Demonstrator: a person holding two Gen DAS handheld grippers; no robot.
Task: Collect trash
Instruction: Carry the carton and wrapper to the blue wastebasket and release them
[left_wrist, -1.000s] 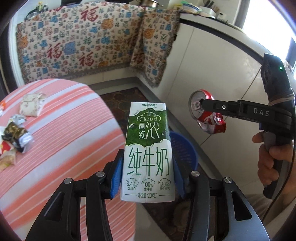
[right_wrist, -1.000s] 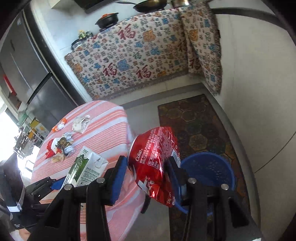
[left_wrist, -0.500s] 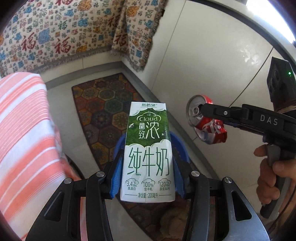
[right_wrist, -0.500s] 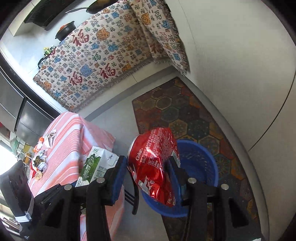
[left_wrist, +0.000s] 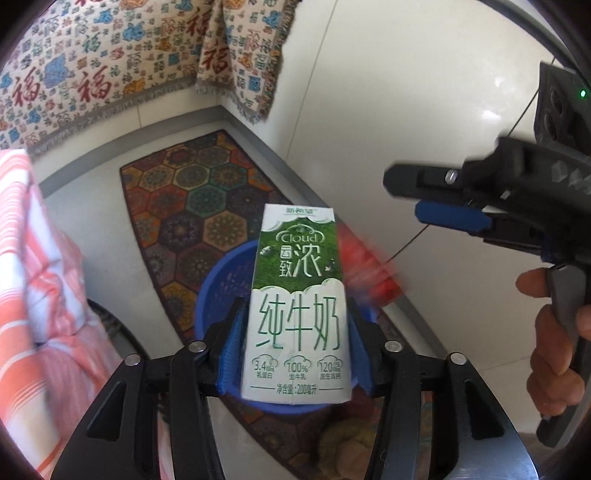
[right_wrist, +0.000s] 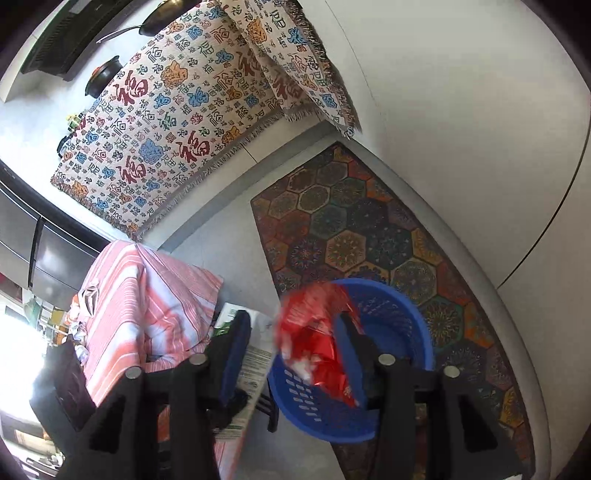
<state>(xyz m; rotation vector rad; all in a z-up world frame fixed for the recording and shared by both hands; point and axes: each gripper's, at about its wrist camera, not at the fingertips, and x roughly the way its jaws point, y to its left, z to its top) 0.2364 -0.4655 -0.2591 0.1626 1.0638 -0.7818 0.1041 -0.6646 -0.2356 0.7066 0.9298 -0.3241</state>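
Observation:
My left gripper (left_wrist: 295, 350) is shut on an upright green and white milk carton (left_wrist: 297, 302) and holds it above the blue basket (left_wrist: 218, 284) on the floor. My right gripper (right_wrist: 295, 350) is open; it also shows in the left wrist view (left_wrist: 436, 203). The crushed red cola can (right_wrist: 317, 339) is a blurred red shape falling between its fingers toward the blue basket (right_wrist: 399, 317). In the left wrist view the can (left_wrist: 369, 273) is a red blur just right of the carton, over the basket rim.
A patterned hexagon rug (right_wrist: 369, 236) lies under the basket. The table with the pink striped cloth (right_wrist: 147, 302) stands to the left, with small wrappers (right_wrist: 86, 295) on it. White cabinet fronts (right_wrist: 461, 129) rise on the right. A patterned cloth (right_wrist: 177, 122) hangs at the back.
My right gripper has opened and let go of the red can, which now falls toward the basket. Both grippers have moved further over the basket; the carton stays gripped.

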